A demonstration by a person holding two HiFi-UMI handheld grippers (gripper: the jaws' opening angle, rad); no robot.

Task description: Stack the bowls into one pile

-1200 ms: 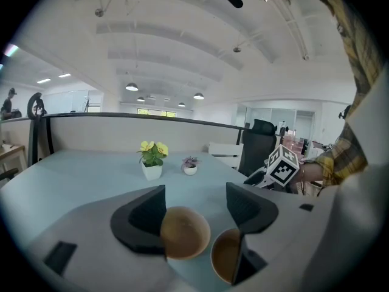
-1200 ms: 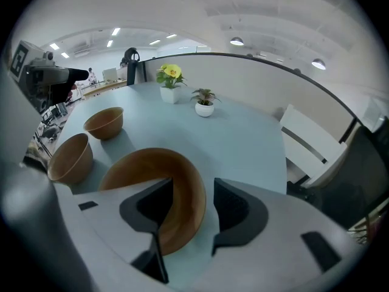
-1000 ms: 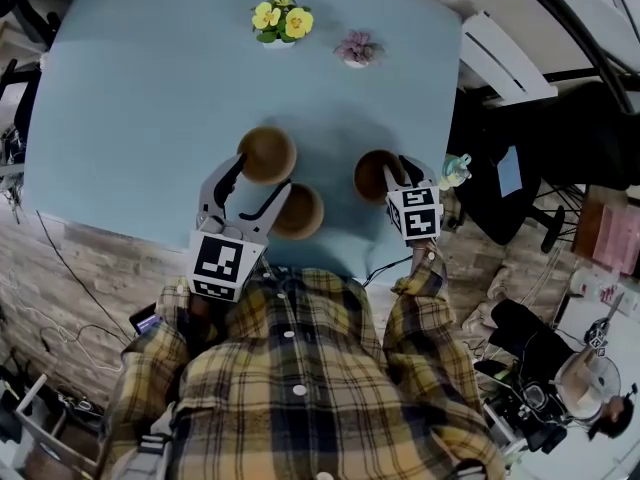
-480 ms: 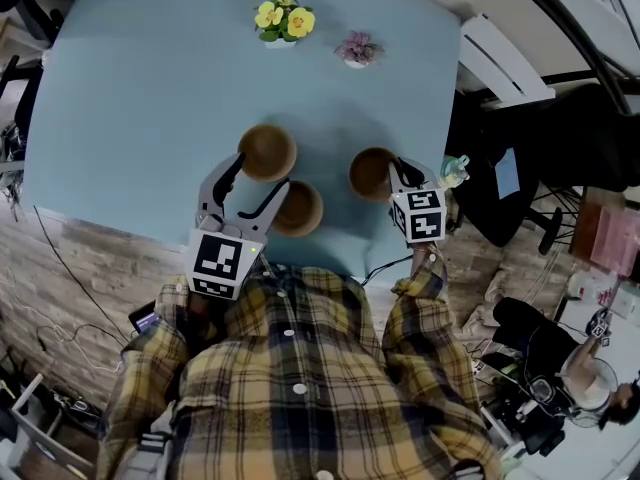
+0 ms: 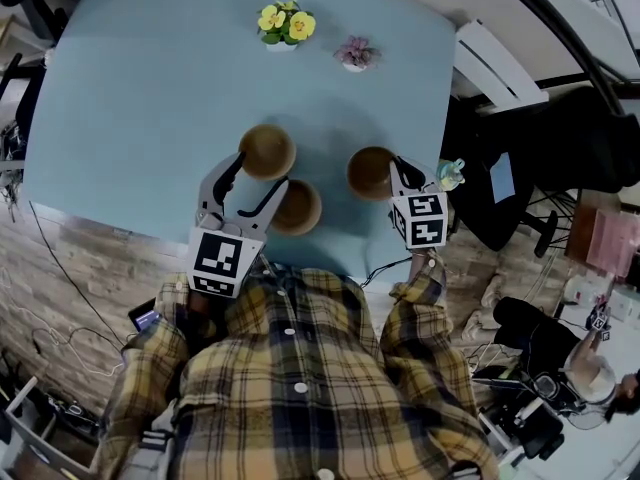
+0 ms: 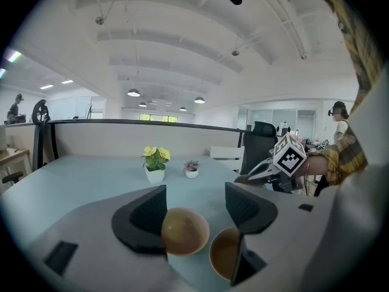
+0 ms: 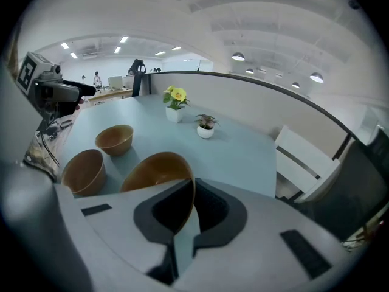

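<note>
Brown all three: the far bowl (image 5: 266,151), the near bowl (image 5: 298,207) and the right bowl (image 5: 370,173) are gathered toward our edge of the pale blue table (image 5: 140,88). The far bowl and the near bowl stand upright on the table, close together but not touching, the near one down and to the right of the far one in the head view. The right bowl is apart from both, off to the right.

Our right gripper (image 5: 398,171) has this right bowl by its rim. Its jaws have just been closing, and in the right gripper view the thin wall of the bowl runs between them, pinched from inside and outside. The bowl hangs tilted in that grip, its mouth turned up and away from the gripper. We cannot tell whether its base touches the table.

Our left gripper (image 5: 260,173) hovers with its jaws spread wide and nothing pressed between them. In the left gripper view the far bowl shows in the gap, just beyond the left jaw, and the near bowl sits partly behind the right jaw.

At the far side of the table stand a pot of yellow flowers (image 5: 285,23) and a small pink plant (image 5: 355,50), side by side and well away from the bowls. A white chair (image 5: 495,63) stands off the table's right edge, and our plaid shirt (image 5: 290,388) fills the bottom of the head view.
</note>
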